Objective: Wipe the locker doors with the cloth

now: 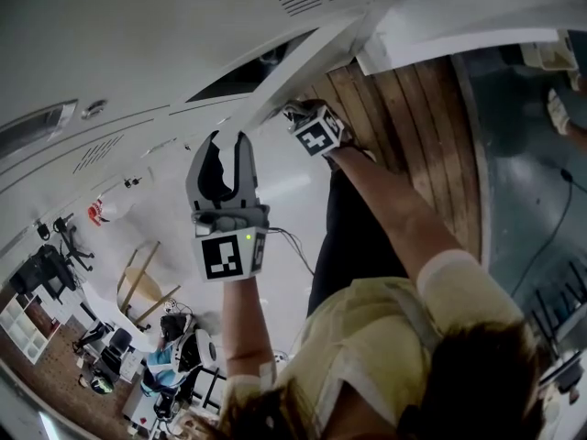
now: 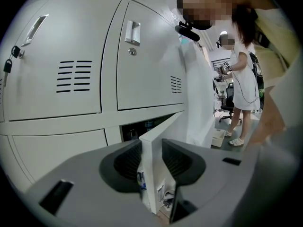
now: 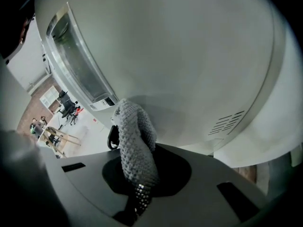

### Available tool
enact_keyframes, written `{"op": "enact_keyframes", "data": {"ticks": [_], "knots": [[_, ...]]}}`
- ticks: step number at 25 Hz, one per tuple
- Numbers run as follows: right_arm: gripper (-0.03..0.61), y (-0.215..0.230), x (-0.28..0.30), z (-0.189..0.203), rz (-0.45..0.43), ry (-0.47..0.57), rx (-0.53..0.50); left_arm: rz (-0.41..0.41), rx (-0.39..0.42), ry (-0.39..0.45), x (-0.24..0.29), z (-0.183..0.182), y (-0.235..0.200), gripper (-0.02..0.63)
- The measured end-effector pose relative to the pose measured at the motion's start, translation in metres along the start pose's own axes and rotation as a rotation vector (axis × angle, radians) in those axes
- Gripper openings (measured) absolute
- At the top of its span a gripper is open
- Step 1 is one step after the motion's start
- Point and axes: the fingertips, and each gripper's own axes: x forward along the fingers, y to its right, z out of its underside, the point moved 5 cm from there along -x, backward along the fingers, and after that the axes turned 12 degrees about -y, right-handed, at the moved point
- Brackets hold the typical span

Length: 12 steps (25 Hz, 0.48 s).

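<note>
Looks mid-job, not near its end. Pinches a grey, waffle-knit cloth tight in the right gripper, with the bunched tip touching or just off a pale grey painted metal locker door — cannot tell which. Clamps the left gripper on the thin white edge of an open locker door, a pad on either face, apparently to steady it. Shows no streak, dust or damp patch anywhere, so offers no way to judge which panels are finished. Leaves, at a guess, most of the bank of closed grey doors to cover.

Meets smooth, slightly glossy sheet metal, broken by rows of louvre slots, a long recessed handle and small round locks. Sets soft, nubbly, pliable knit against hard flat panels and crisp folded edges — likely to snag at slots and handles. Stands over brown wooden floorboards.
</note>
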Motion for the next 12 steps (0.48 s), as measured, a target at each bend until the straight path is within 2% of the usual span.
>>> {"op": "enact_keyframes", "data": {"ticks": [12], "knots": [[0.012,0.042,-0.015,0.000,0.084,0.039,0.095,0.001,0.003,0.000,-0.002,0.001,0.003,0.121]]}}
